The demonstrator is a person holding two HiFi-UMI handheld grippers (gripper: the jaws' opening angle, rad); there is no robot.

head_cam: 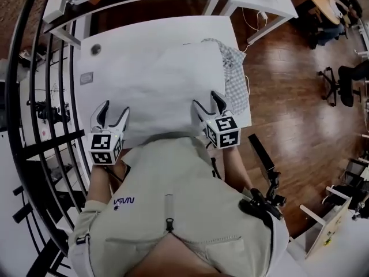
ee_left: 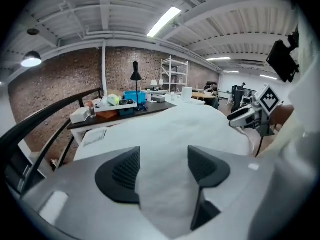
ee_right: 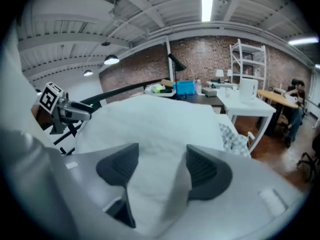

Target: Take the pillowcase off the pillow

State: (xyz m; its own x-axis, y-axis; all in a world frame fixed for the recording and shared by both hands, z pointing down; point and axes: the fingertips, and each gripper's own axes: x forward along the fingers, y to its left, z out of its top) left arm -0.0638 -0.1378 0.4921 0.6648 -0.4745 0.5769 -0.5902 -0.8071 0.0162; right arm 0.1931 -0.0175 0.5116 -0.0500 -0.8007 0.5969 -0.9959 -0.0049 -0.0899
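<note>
– On the white table [head_cam: 144, 36], what is noted?
– One white pillow [head_cam: 167, 88], lying flat and covering most of the top. A checked pillowcase [head_cam: 233, 77] lies bunched against the pillow's right side, near the far corner, and reaches the table's right edge. Whether any part of it runs under the pillow cannot be told.
– Position of the left gripper [head_cam: 114, 109]?
– At the pillow's near left corner, just ahead of the person's beige jacket [head_cam: 173, 178]. Its own view shows the jaws wide apart with the white pillow between them. The dark pads [ee_left: 122, 171] do not press on it. Nothing is gripped.
– And the right gripper [head_cam: 206, 100]?
– At the pillow's near right corner. Its jaws are likewise spread wide. A raised fold of white fabric stands between them, close by the right-hand pad [ee_right: 202, 169], and no clamping is seen. The checked pillowcase shows beyond, to the right, apart from both grippers.
– Anything else on record?
– A dark desk [ee_left: 155, 107] with clutter stands beyond the table's far edge, and a black railing [ee_left: 50, 115] runs along the left.
</note>
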